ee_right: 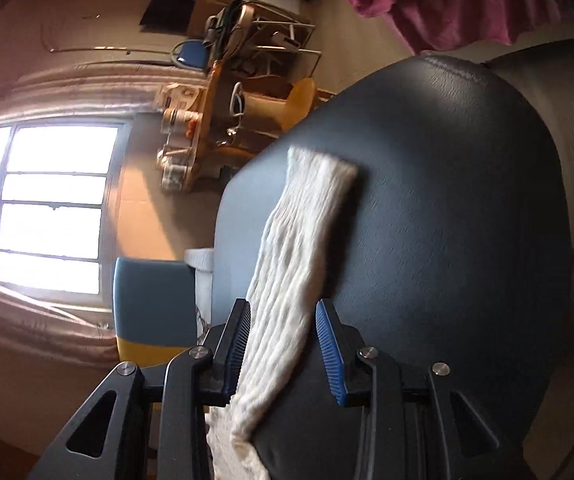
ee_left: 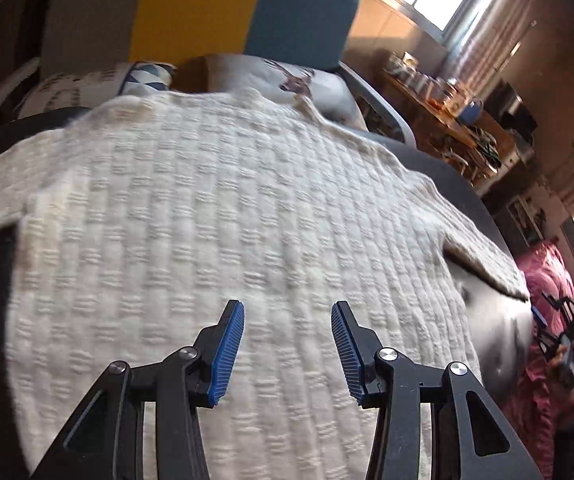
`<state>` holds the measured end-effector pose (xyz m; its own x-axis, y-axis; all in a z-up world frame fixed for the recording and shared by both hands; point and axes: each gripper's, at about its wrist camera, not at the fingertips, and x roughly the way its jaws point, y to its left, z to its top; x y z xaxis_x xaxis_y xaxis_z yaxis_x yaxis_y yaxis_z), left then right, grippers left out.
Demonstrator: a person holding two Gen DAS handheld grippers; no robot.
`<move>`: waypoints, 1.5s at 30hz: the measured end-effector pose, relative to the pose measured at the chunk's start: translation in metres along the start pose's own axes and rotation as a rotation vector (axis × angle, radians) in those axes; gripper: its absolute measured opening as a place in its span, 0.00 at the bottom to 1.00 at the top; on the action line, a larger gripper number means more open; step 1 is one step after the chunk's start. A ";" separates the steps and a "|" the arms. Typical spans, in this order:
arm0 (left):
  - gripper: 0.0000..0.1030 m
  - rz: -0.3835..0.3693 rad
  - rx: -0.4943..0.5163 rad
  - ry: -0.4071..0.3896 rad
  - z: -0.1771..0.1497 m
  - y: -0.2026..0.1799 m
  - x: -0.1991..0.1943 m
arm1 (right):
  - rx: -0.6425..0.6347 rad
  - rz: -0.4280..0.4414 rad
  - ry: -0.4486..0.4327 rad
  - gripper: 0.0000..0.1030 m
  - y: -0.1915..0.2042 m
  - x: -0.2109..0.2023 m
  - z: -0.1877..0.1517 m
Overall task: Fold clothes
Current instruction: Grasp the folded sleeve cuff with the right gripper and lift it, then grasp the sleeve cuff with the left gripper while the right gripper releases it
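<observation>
My left wrist view crops the white knit garment (ee_left: 215, 216) at the frame bottom; its weave blurs. The right gripper (ee_left: 559, 320) appears small and smeared. In my right wrist view, the sleeve (ee_right: 303, 248) runs off-frame below; shelf clutter (ee_right: 223, 80) stays indistinct.

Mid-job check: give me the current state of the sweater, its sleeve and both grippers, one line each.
Sweater: spread flat on the dark surface, not yet folded.
Sleeve: stretched out across the dark surface, running between the right gripper's fingers.
Left gripper: open, above the sweater body, holding nothing.
Right gripper: open around the sleeve, pads not closed on it.
</observation>
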<state>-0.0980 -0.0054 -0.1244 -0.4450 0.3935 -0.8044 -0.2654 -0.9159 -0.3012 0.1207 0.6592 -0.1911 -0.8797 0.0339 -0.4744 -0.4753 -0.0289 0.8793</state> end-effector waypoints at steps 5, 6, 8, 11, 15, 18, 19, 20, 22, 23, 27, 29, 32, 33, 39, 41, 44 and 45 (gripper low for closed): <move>0.45 -0.051 0.076 0.068 -0.006 -0.053 0.025 | 0.040 -0.036 -0.004 0.32 -0.005 0.025 0.030; 0.45 -0.050 0.085 0.078 -0.007 -0.056 0.027 | 0.035 -0.035 -0.009 0.32 -0.003 0.029 0.031; 0.45 -0.046 0.091 0.098 -0.008 -0.057 0.031 | 0.025 -0.034 -0.018 0.32 0.001 0.035 0.034; 0.47 -0.044 0.086 0.120 -0.008 -0.056 0.037 | -0.052 -0.065 -0.013 0.30 0.009 0.047 0.033; 0.47 -0.081 0.094 0.154 0.002 -0.075 0.046 | -0.266 -0.201 -0.014 0.13 0.035 0.059 0.026; 0.47 -0.162 0.124 0.192 0.022 -0.116 0.058 | -0.592 -0.296 -0.005 0.09 0.069 0.070 0.003; 0.47 -0.189 0.134 0.205 0.029 -0.130 0.061 | -0.704 -0.308 0.012 0.09 0.080 0.075 -0.008; 0.47 -0.216 0.143 0.217 0.036 -0.143 0.065 | -0.807 -0.317 0.032 0.09 0.089 0.080 -0.019; 0.47 -0.271 0.163 0.243 0.049 -0.171 0.073 | -0.961 -0.316 0.084 0.09 0.099 0.088 -0.041; 0.47 -0.298 0.173 0.255 0.056 -0.185 0.076 | -1.027 -0.314 0.112 0.09 0.102 0.091 -0.051; 0.47 -0.406 0.213 0.305 0.083 -0.240 0.092 | -1.105 -0.304 0.211 0.08 0.099 0.102 -0.065; 0.47 -0.432 0.217 0.350 0.091 -0.271 0.109 | -1.081 -0.301 0.231 0.07 0.094 0.104 -0.062; 0.47 -0.469 0.155 0.432 0.095 -0.309 0.145 | -1.032 -0.274 0.239 0.06 0.093 0.098 -0.057; 0.47 -0.485 0.127 0.464 0.096 -0.320 0.156 | -1.045 -0.269 0.241 0.05 0.095 0.096 -0.060; 0.50 -0.535 0.032 0.568 0.099 -0.364 0.195 | -1.213 -0.269 0.257 0.05 0.100 0.082 -0.092; 0.53 -0.541 0.001 0.601 0.101 -0.371 0.206 | -1.276 -0.280 0.255 0.05 0.101 0.080 -0.102; 0.55 -0.519 -0.015 0.639 0.100 -0.377 0.220 | -1.306 -0.272 0.256 0.05 0.101 0.077 -0.108; 0.55 -0.521 -0.010 0.644 0.101 -0.380 0.222 | -1.316 -0.268 0.254 0.05 0.101 0.076 -0.109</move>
<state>-0.1822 0.4378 -0.1375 0.3108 0.6480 -0.6953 -0.2928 -0.6307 -0.7187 0.0043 0.5495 -0.1423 -0.6699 0.0101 -0.7424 -0.1681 -0.9760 0.1384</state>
